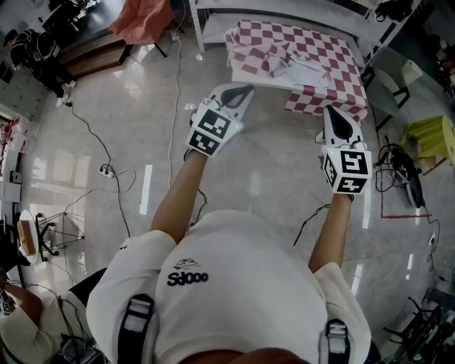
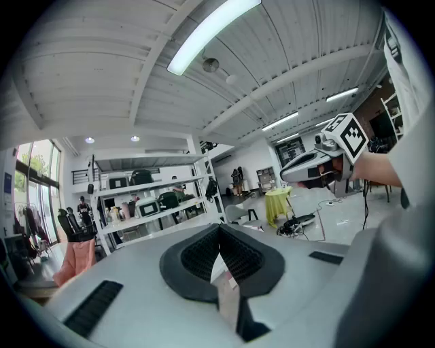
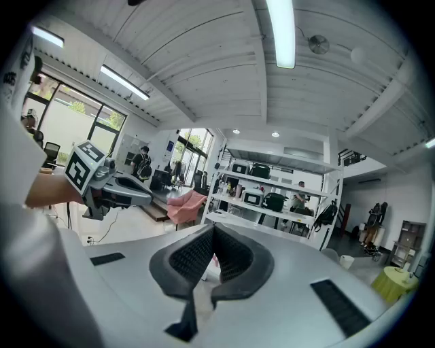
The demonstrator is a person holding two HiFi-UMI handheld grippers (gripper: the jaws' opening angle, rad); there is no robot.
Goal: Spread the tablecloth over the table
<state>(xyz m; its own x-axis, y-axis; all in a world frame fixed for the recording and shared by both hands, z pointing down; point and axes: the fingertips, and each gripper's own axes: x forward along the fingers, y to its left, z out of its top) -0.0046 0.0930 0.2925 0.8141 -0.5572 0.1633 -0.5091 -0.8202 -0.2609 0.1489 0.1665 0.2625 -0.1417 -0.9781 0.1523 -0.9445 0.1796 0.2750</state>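
A red-and-white checked tablecloth (image 1: 306,53) lies crumpled and partly folded on a small table ahead of me, with one edge hanging over the near right side. My left gripper (image 1: 240,92) is held in the air short of the table's near left corner, its jaws shut and empty. My right gripper (image 1: 336,114) hovers just below the hanging cloth edge, also shut with nothing in it. In the left gripper view the jaws (image 2: 219,230) meet tip to tip. In the right gripper view the jaws (image 3: 213,230) are likewise pressed together. Neither touches the cloth.
A white shelving rack (image 1: 284,11) stands behind the table. A pink-draped chair (image 1: 142,18) is at the far left, a grey chair (image 1: 394,82) and a yellow-green covered stand (image 1: 430,135) at the right. Cables (image 1: 106,170) trail over the glossy floor.
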